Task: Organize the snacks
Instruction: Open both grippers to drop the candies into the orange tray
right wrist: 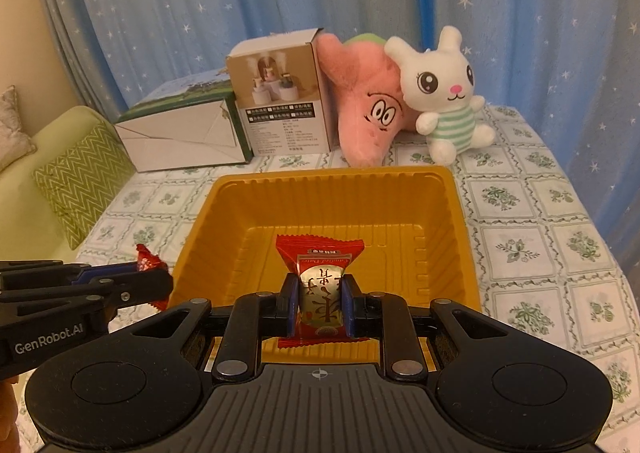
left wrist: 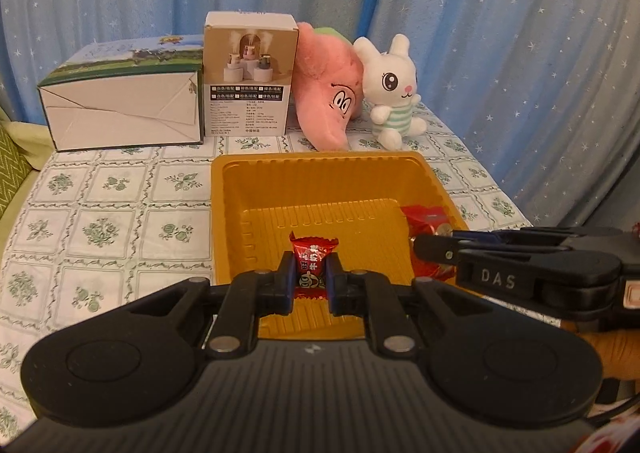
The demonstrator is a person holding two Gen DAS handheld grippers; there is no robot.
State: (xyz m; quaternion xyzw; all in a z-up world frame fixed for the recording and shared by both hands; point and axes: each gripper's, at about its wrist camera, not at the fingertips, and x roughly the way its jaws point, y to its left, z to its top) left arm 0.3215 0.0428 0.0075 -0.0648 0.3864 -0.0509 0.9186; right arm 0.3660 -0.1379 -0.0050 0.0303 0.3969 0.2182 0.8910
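Observation:
A golden plastic tray sits on the flower-patterned tablecloth. My left gripper is shut on a small red wrapped candy and hovers over the tray's near edge. It reaches in from the left in the right wrist view, the candy poking past its tips just outside the tray's left wall. My right gripper is shut on a larger red-and-gold snack pack, held upright above the tray floor. In the left wrist view it comes in from the right with the pack over the tray's right side.
Behind the tray stand a white-and-green carton, a humidifier box, a pink plush star and a white plush rabbit. A blue starry curtain hangs behind the table. A green sofa with a zigzag cushion lies left of the table.

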